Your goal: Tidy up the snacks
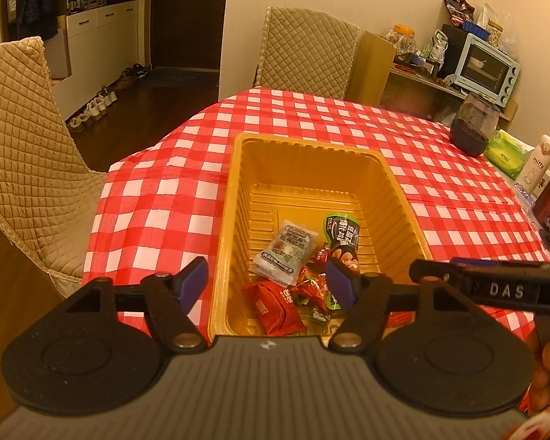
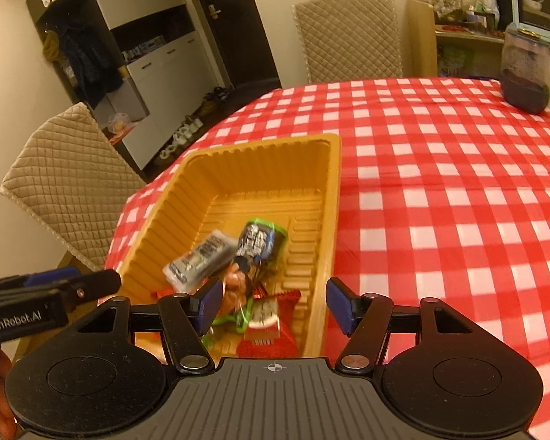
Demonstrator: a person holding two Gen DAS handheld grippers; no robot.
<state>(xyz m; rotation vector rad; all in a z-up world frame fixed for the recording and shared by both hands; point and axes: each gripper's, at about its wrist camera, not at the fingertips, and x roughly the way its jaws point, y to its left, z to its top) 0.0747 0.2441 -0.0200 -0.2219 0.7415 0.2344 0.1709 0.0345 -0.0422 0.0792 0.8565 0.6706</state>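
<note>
A tray [image 1: 313, 154] sits on the tabletop [image 1: 440, 183] near its front edge, with several snack packets [image 1: 286, 253] piled at the tray's near end. A jar [image 1: 473, 126] stands far right; chairs [image 1: 308, 51] stand behind.

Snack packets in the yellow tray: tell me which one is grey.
The grey packet, lying flat left of the green-and-black pouch. The others near it are red, like the red packet, or green.

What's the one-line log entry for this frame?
left claw: open, empty | right claw: open, empty | both above yellow tray | snack packets in tray | checked tablecloth
</note>
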